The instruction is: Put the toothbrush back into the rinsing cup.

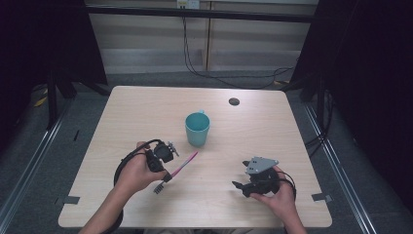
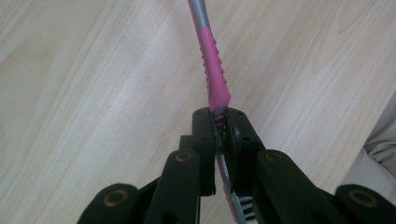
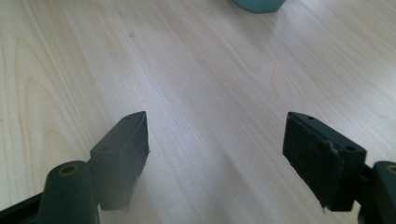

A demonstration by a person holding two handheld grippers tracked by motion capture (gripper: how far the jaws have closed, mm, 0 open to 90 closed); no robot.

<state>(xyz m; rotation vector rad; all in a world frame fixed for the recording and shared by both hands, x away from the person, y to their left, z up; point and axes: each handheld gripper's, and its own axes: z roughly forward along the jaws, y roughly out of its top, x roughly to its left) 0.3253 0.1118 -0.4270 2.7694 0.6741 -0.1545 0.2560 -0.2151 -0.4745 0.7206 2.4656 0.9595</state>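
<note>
Resting on wooden table (image 1: 146, 107): teal cup (image 1: 197, 128), upright near centre. Toothbrush (image 2: 212, 70) is clamped at mid-handle by left gripper (image 2: 223, 135), held front-left of cup, apart from it, bristle end nearest person. Right gripper (image 3: 217, 154) is held over bare table, jaws wide, nothing between.

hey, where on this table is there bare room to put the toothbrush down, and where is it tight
Bare wood runs along the light wooden table's far edge behind the teal plastic cup, and between the two grippers at the near edge. It is tight where the left gripper clamps the pink and grey toothbrush beside the cup.
</note>
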